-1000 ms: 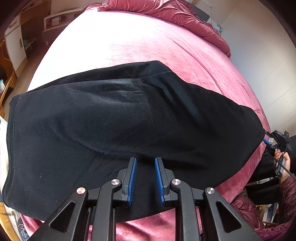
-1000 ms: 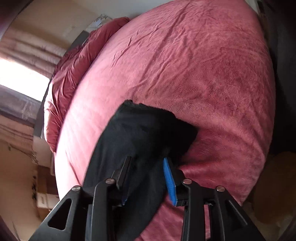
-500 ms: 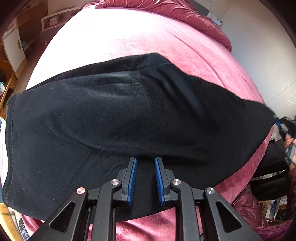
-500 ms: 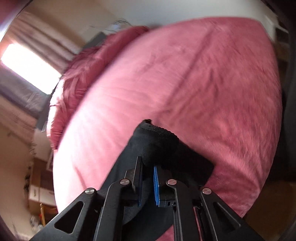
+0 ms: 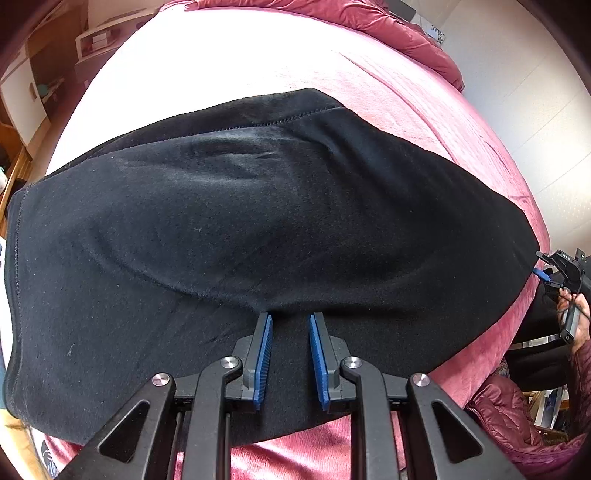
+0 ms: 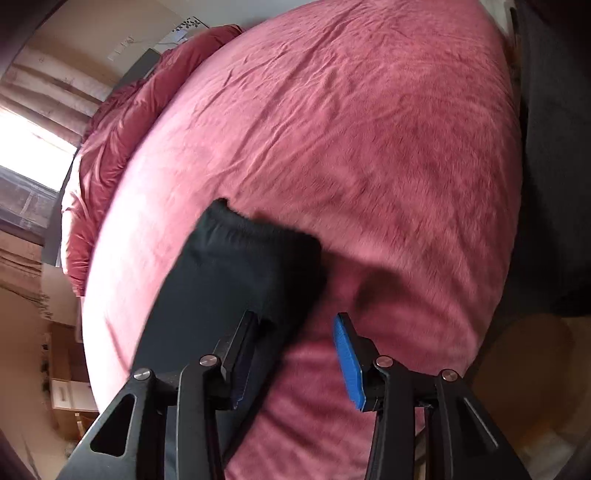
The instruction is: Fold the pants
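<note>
Bedroom scene, with a bed covered by a pink plush blanket [image 5: 406, 103] as the working surface. Black pants [image 5: 258, 229] lie flat across the near half of the blanket, spanning the left-wrist view from a stitched hem at the far left to a tapered end at the far right; a seam line runs along the upper edge. Left gripper [image 5: 289, 332] sits low over the near edge of the pants, its blue-padded jaws parted with only flat cloth between them, grasping nothing. Right gripper [image 6: 295, 332] is at the right end of the pants [image 6: 236, 273]; its jaws are spread wide, the gathered waistband end lying against the left finger and pink blanket [image 6: 351, 129] showing in the gap, so the cloth is released. In the left-wrist view the same right gripper [image 5: 545, 275] appears just beside the tapered end of the pants. A bunched red quilt [image 5: 369, 22] lies at the far end of the bed. Shelving [image 5: 22, 92] stands at the far left; its contents are too blurred to tell.
</note>
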